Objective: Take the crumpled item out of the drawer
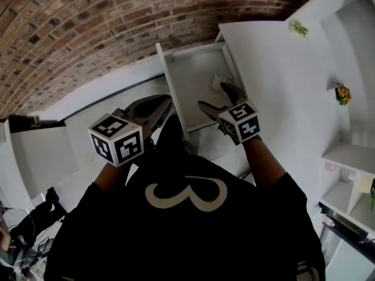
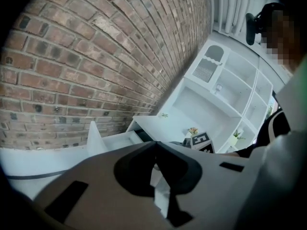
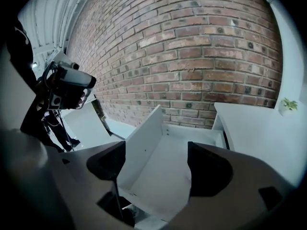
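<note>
**Drawer** (image 1: 174,86): white, pulled out from a white cabinet (image 1: 275,69), running alongside a brick wall (image 1: 88,22). The tall outer panel stands upright on the side away from the cabinet. The floor is mostly bare, with open room across the middle and towards the tall panel.

**Crumpled item** (image 1: 219,80): pale, lying on the drawer floor close to the edge that meets the cabinet. It is apart from the tall panel and nothing grips it.

**Right tongs** (image 1: 211,93): held over the drawer, jaws spread wide and holding nothing. In the head view one fingertip sits just beside the crumpled item; whether they touch cannot be told. The right gripper view shows only bare drawer floor and the tall panel between the jaws (image 3: 156,162).

**Left tongs** (image 1: 167,101): outside the drawer, just beyond the tall panel. The tips are closed together (image 2: 154,145) and grip nothing. A pale strip shows in the gap behind them, but what it is cannot be made out.

**Small plant** (image 1: 299,27): on the cabinet top, at its far edge, well apart from the drawer.
</note>
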`<act>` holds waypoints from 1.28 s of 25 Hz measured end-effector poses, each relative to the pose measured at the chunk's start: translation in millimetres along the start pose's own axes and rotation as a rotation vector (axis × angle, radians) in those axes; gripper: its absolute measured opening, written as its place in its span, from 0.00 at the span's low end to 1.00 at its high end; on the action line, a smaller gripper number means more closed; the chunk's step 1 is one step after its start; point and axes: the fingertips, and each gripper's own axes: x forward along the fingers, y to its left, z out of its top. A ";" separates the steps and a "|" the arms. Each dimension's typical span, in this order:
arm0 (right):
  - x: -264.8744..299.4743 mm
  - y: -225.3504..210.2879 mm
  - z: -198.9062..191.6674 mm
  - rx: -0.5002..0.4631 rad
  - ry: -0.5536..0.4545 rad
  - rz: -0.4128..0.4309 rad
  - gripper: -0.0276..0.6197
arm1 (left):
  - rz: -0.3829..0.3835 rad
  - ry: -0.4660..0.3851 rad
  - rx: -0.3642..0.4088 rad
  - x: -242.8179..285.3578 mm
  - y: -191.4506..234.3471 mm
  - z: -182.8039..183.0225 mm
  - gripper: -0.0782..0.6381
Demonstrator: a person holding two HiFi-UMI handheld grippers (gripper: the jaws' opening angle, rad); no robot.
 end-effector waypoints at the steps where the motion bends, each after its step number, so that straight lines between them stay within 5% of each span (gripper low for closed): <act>1: 7.2 -4.7 -3.8 0.009 0.011 -0.002 0.65 | -0.003 0.010 -0.003 4.4 4.3 1.3 0.11; 23: 123.6 -103.1 -124.7 0.146 0.337 -0.140 0.63 | 0.021 0.135 -0.018 62.6 90.4 23.4 0.11; 32: 139.3 -132.3 -130.3 0.148 0.376 -0.204 0.57 | 0.052 0.139 -0.022 77.7 113.8 31.1 0.11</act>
